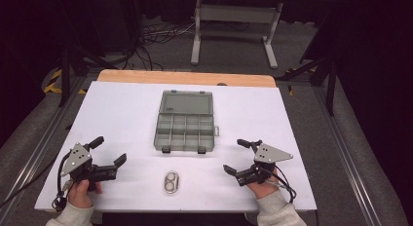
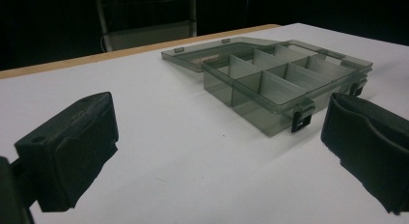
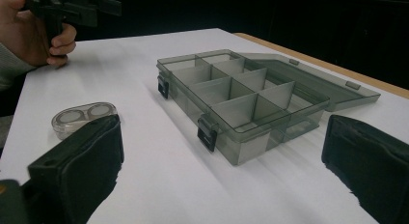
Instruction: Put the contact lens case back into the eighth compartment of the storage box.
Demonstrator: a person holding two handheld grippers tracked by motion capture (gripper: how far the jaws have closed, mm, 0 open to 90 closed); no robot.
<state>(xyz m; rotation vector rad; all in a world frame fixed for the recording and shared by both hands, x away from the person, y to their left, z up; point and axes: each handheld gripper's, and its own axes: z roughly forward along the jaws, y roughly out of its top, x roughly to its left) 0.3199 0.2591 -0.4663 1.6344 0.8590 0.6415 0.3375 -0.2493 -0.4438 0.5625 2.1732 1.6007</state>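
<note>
A smoky clear compartment box (image 1: 185,130) lies open at the middle of the white table, its lid (image 1: 186,102) folded back flat behind it. All its compartments look empty. A small clear twin-cup case (image 1: 171,181) sits in front of it near the table's front edge. My left gripper (image 1: 110,149) rests open at the front left, nothing between its jaws, and faces the box (image 2: 284,79). At the front right my right gripper (image 1: 235,156) is open and empty too. Its view has the box (image 3: 241,98) ahead and the twin-cup case (image 3: 84,118) beside its left jaw.
The white sheet (image 1: 122,114) covers a wooden table whose far edge (image 1: 185,78) shows bare. A grey metal frame (image 1: 234,21) and cables stand on the floor beyond. The person's left hand (image 3: 34,35) holds the other gripper far off in the right gripper view.
</note>
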